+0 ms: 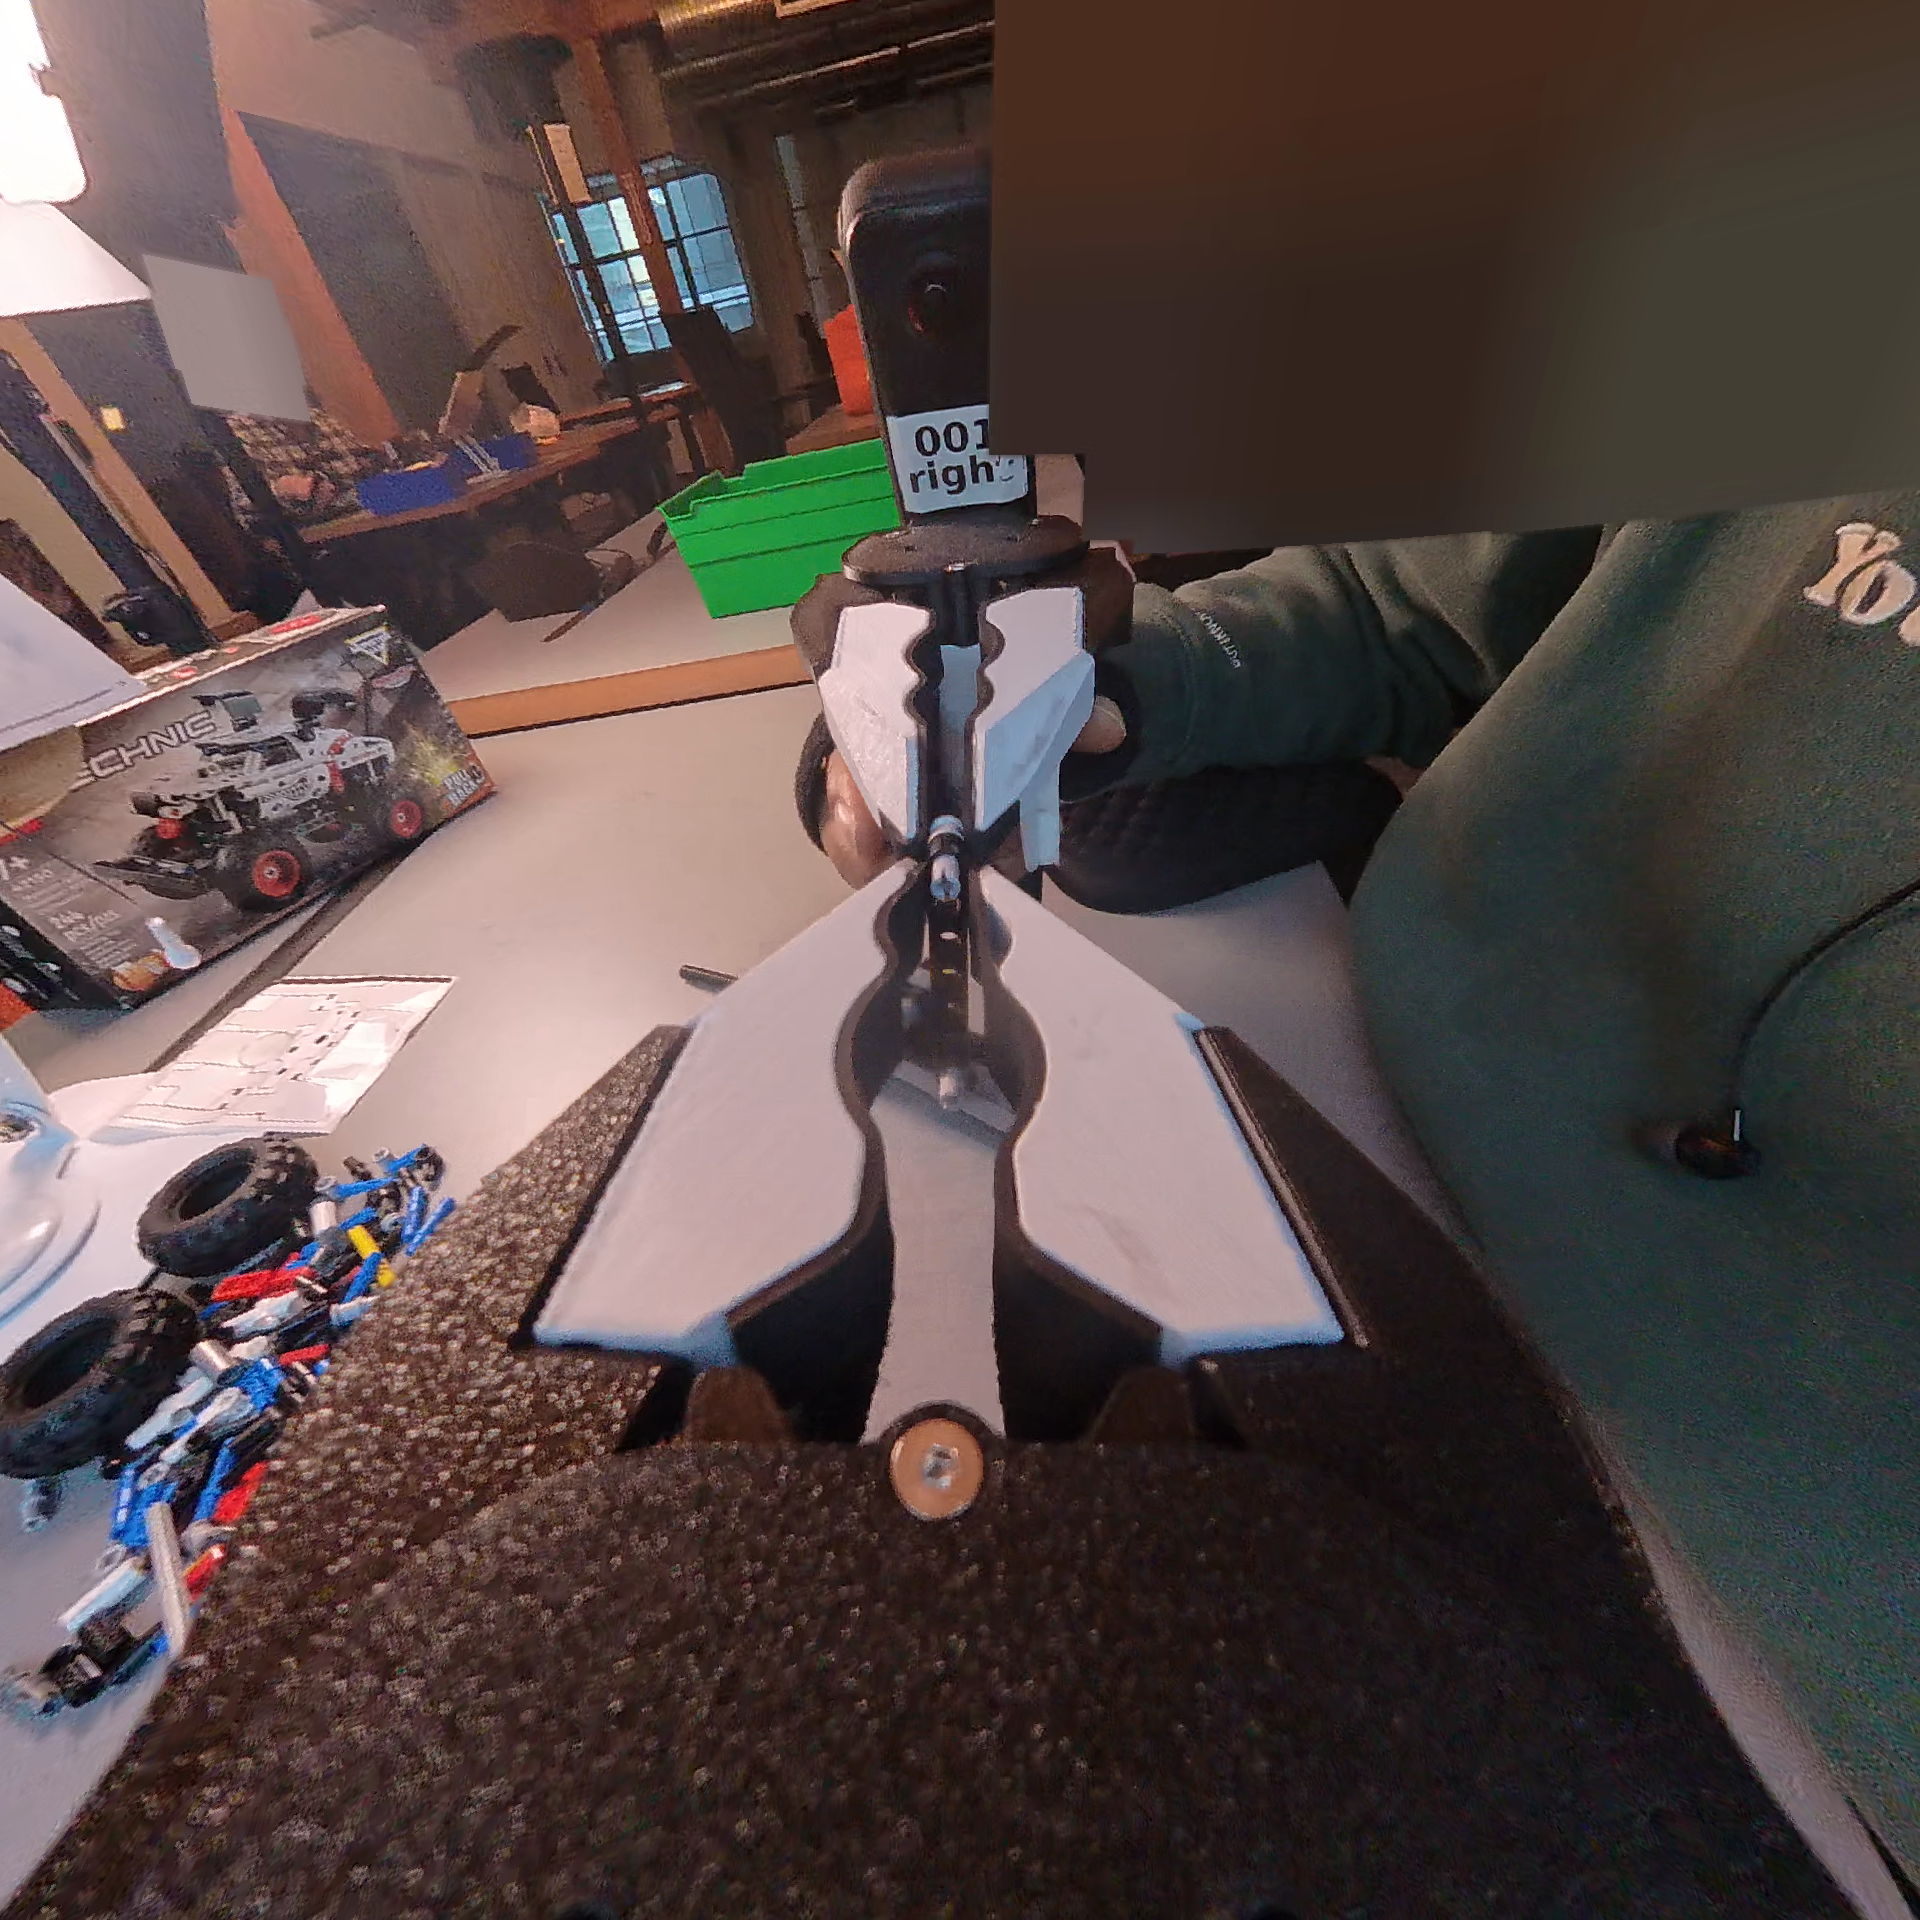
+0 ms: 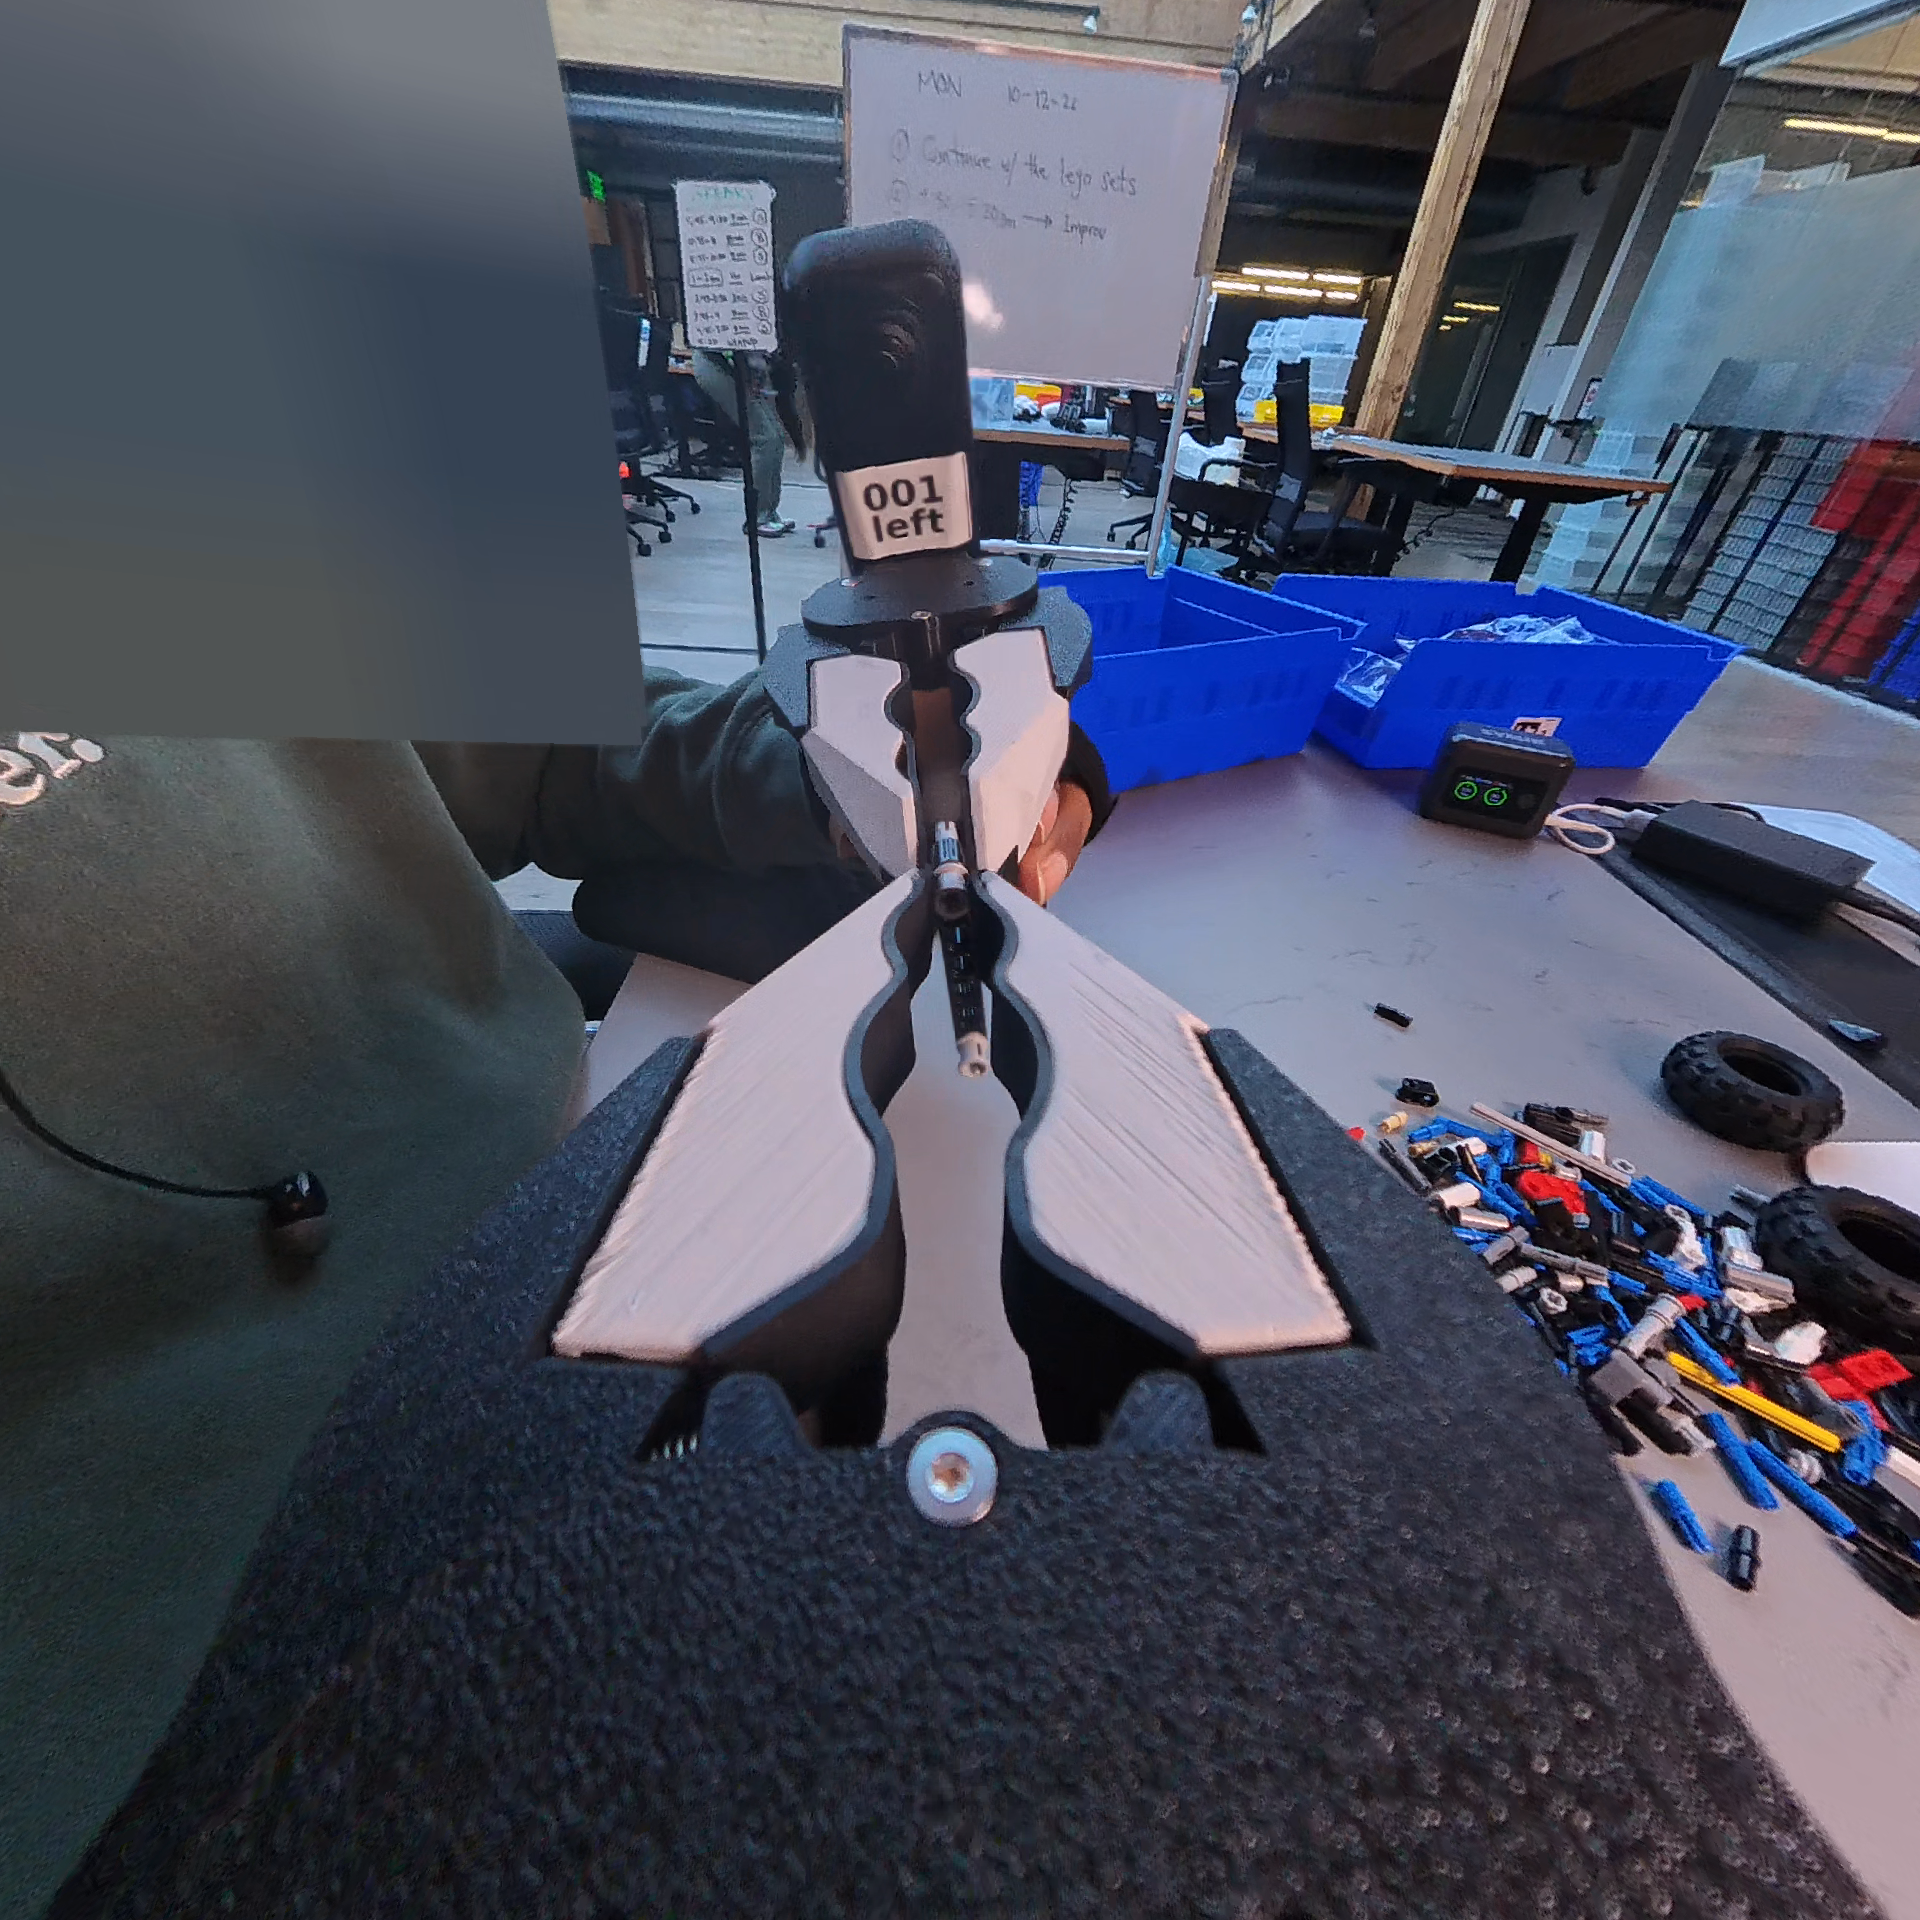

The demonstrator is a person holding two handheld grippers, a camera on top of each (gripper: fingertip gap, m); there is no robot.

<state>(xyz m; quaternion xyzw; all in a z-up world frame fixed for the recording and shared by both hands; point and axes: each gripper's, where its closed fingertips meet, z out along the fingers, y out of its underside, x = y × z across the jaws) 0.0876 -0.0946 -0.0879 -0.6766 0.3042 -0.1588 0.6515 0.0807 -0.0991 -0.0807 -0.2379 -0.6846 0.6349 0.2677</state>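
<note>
The two grippers meet tip to tip above the grey table (image 2: 1351,935). My left gripper (image 1: 940,883) is shut on a black holed beam (image 1: 948,966) with a grey pin (image 1: 945,1081) at its near end. My right gripper (image 2: 948,883) is shut on a thin black rod (image 2: 961,987) with a grey end (image 2: 971,1065). A small grey connector (image 1: 943,842) sits where the tips meet; it also shows in the right wrist view (image 2: 945,844). Each view shows the other gripper facing it: the right one (image 1: 940,826) and the left one (image 2: 943,836), held by hands in dark green sleeves.
A pile of small building pieces (image 2: 1662,1278) and black tyres (image 2: 1751,1086) lies beside the grippers, also in the left wrist view (image 1: 260,1320). A toy box (image 1: 239,790), a printed sheet (image 1: 301,1049), a green bin (image 1: 790,540), blue bins (image 2: 1195,665) and a small screen device (image 2: 1496,779) stand farther back. The grippers are tip to tip, or close to it.
</note>
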